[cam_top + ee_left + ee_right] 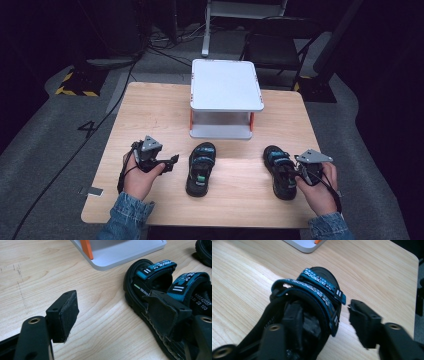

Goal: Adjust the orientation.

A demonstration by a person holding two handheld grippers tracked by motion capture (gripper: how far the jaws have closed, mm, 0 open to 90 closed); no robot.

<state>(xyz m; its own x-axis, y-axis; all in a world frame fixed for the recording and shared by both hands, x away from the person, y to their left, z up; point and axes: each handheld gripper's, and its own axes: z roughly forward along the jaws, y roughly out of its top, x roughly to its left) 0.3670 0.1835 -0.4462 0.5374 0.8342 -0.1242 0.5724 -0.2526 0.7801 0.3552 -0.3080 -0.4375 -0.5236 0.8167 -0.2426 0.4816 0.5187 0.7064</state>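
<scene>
Nearest the high camera were two denim sleeves and the hands coming up from the bottom edge, each holding a gripper. On the person's right, the right gripper (292, 172) sat at the heel end of the right sandal (280, 171), which lay on the wooden table (150, 115) well right of the other shoe. In the right gripper view one jaw reached inside the shoe beneath the teal straps while the other stood outside the sidewall with a gap showing, so the jaws straddled that side without yet pinching it; the frame was blurred, so a light touch could not be ruled out.

Over on the other side, the left gripper (170, 162) rested just beside the left sandal (201, 169), its jaws spread. In the left gripper view one pad stood over bare wood and the other lay along the near edge of that sandal (160, 297), with nothing clamped between them.

Behind both shoes, at the far middle of the table, stood a white two-tier rack (226, 85) with orange posts, both of its shelves bare.

My judgement was that the grasping step was in hand: both shoes were still to be picked up, probably for the rack. The next move called for the right jaws to close firmly on the sidewall and strap, and for the left to shift until the shoe's edge sat between its pads before squeezing and lifting.
</scene>
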